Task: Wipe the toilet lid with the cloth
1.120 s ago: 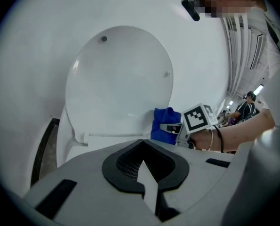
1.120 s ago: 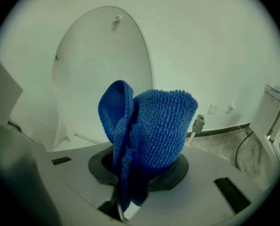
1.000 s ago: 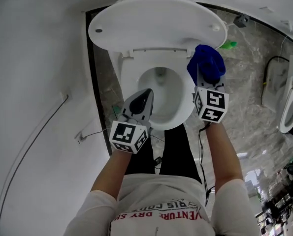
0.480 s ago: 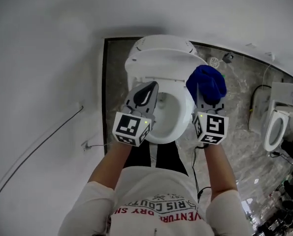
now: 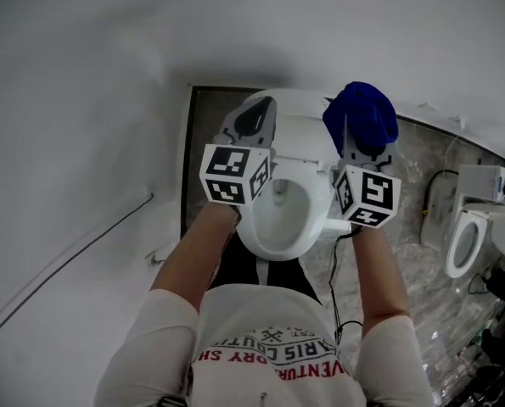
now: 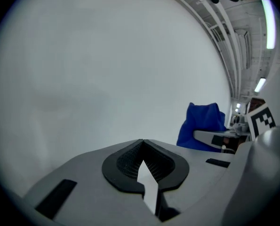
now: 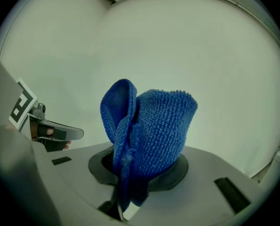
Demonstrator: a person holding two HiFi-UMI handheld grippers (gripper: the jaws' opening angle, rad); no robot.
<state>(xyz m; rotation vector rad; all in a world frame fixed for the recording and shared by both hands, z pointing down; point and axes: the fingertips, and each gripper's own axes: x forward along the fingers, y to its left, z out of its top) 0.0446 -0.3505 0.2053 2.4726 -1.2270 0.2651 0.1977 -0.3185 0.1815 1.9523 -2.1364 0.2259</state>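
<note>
Closest to us in the head view is the person's white printed shirt, and from it both forearms reach forward over the toilet bowl, which stands open below them. The left gripper is held above the bowl's left side. In the left gripper view, the left gripper has its jaw tips brought together. Only a thin wedge of light shows behind the tips, and nothing is between them. The right gripper is level with it on the bowl's right side. In the right gripper view, the right gripper is clamped on the lower folds of the blue cloth. The cloth stands up out of the jaws in a bunched, looped mass. In the head view, that cloth sits just beyond the right gripper's marker cube, next to the right edge of the toilet lid, and we cannot tell whether it touches it. The lid stands raised behind the bowl and looks foreshortened from above. The cloth also shows at the right of the left gripper view, against a plain white surface. Further off, grey marbled floor runs to the right, where a second toilet stands well apart.
</note>
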